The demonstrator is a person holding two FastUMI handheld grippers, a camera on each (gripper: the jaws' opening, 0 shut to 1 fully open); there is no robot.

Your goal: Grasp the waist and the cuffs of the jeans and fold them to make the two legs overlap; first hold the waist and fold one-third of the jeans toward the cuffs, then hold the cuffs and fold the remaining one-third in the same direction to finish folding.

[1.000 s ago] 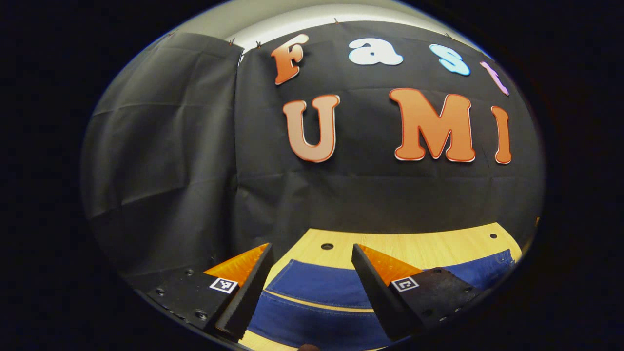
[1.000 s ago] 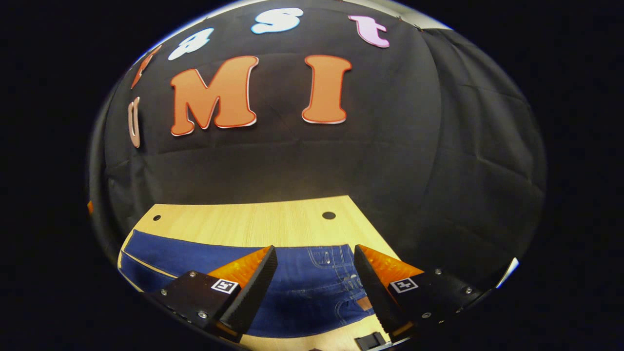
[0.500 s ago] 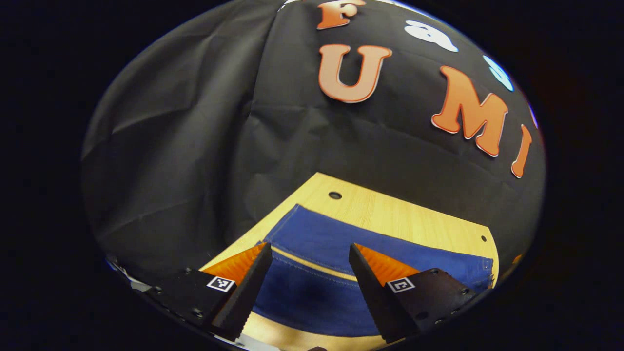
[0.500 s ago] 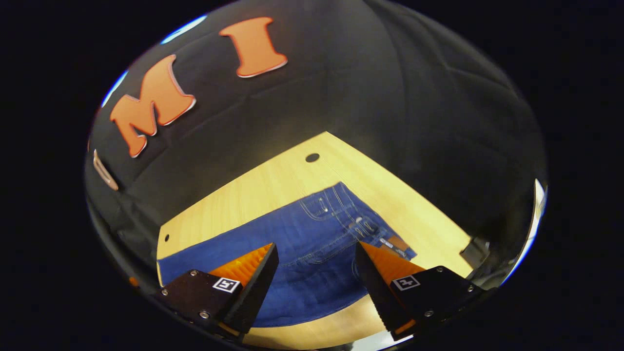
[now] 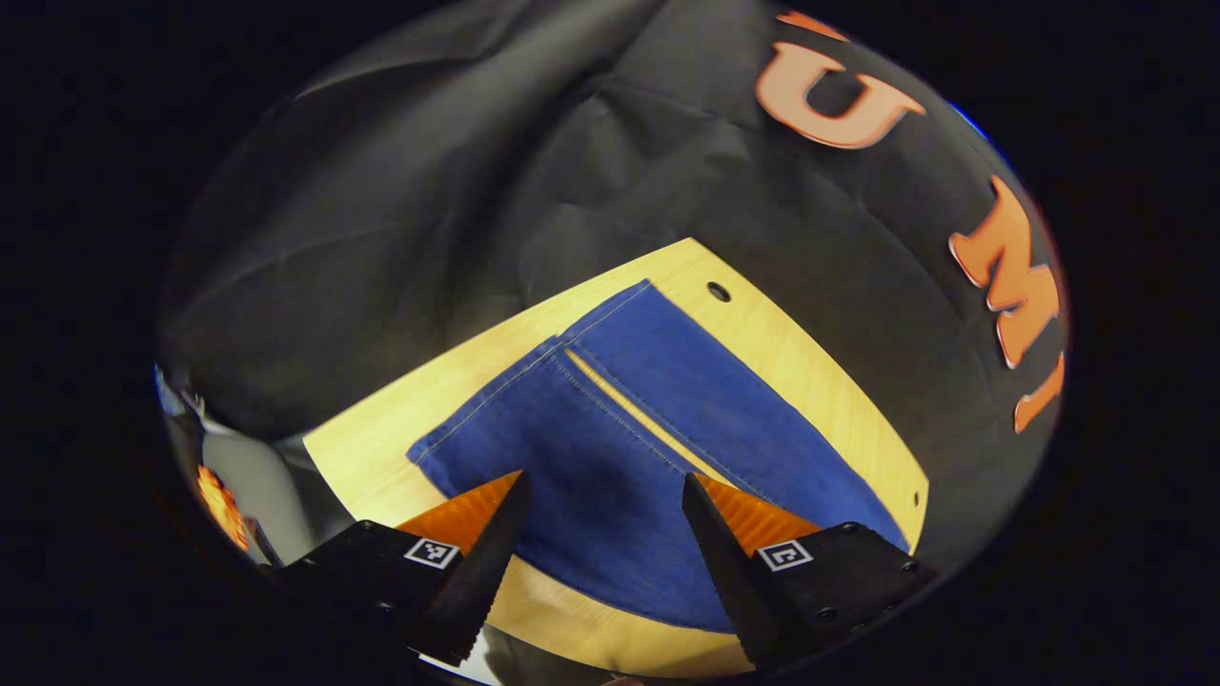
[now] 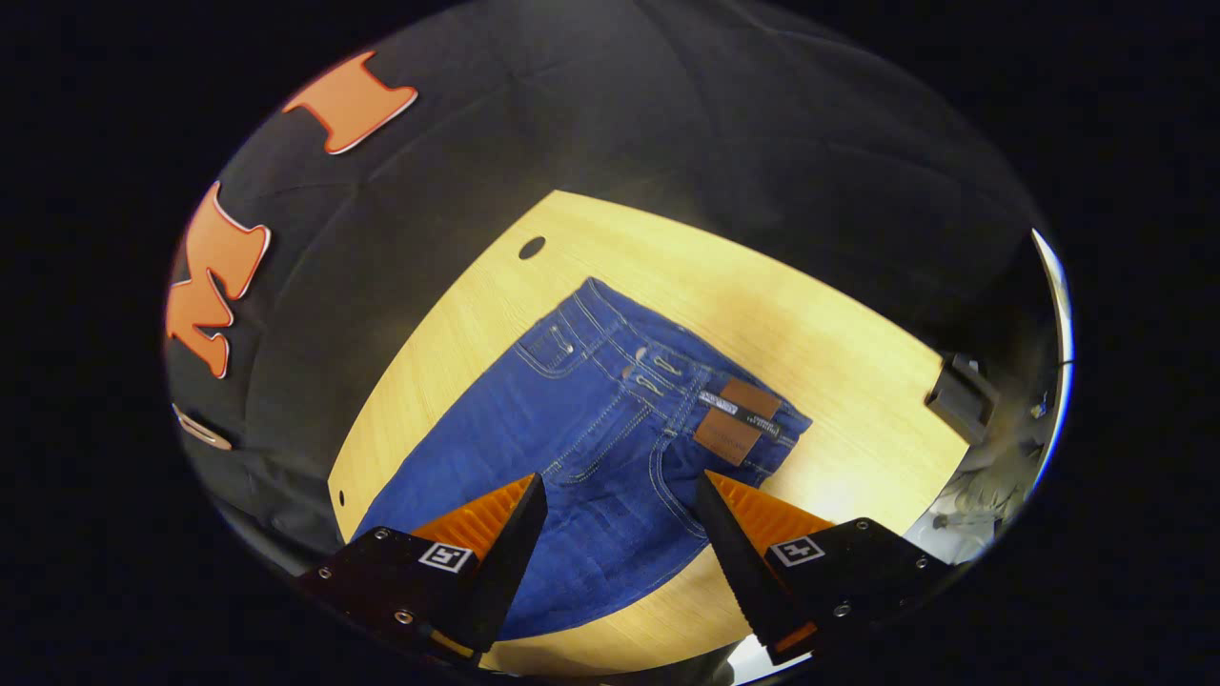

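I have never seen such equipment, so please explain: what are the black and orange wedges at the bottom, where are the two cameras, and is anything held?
The wedges are the fingers of two hand-held grippers; a person carries one in each hand. A camera rides on each and looks forward along its fingers. The left gripper looks at the cuffs of the jeans, the right gripper at the waist. The jeans lie flat on a wooden table. Both grippers are open and hold nothing.
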